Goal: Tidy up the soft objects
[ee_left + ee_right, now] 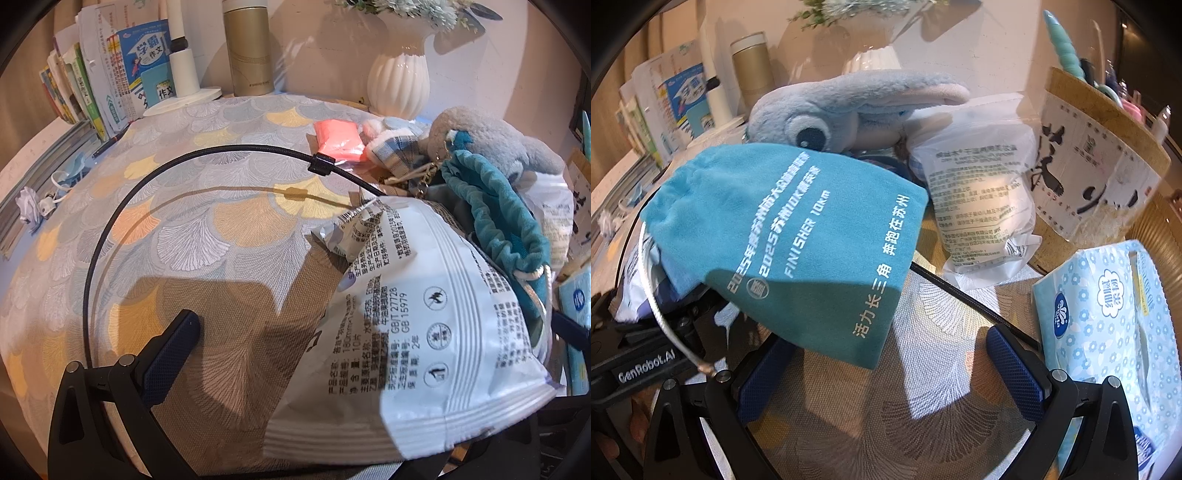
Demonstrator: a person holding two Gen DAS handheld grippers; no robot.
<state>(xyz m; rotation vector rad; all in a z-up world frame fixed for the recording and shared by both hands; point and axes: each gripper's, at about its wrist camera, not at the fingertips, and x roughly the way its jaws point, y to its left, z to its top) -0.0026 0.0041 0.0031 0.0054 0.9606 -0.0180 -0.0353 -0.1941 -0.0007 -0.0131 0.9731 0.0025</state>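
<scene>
Right wrist view: teal pouch point(798, 236) hangs over the wide-open, empty right gripper point(890, 373).
Pouch drapes above its left finger; plush point(827, 107) lies beyond, tissue box point(1108, 332) just right. Left gripper point(332, 354) shows one finger; white packet point(424, 325) covers the rest, so its grip cannot be told, above the counter point(184, 206).

The left gripper point(373, 334) has a black angular frame with two round silver screws point(99, 363) on top and a dark blue finger point(171, 360) with a fine dimpled pad. A thin black braided cable point(110, 229) arcs up from beside the screws, carrying a small black clip point(321, 163). The right gripper point(892, 373) has the same black frame, silver screws point(1084, 378) and two dark blue textured fingers point(1015, 373). Left of it, a black body part bears white "GenRobot.AI" lettering point(646, 369).
</scene>
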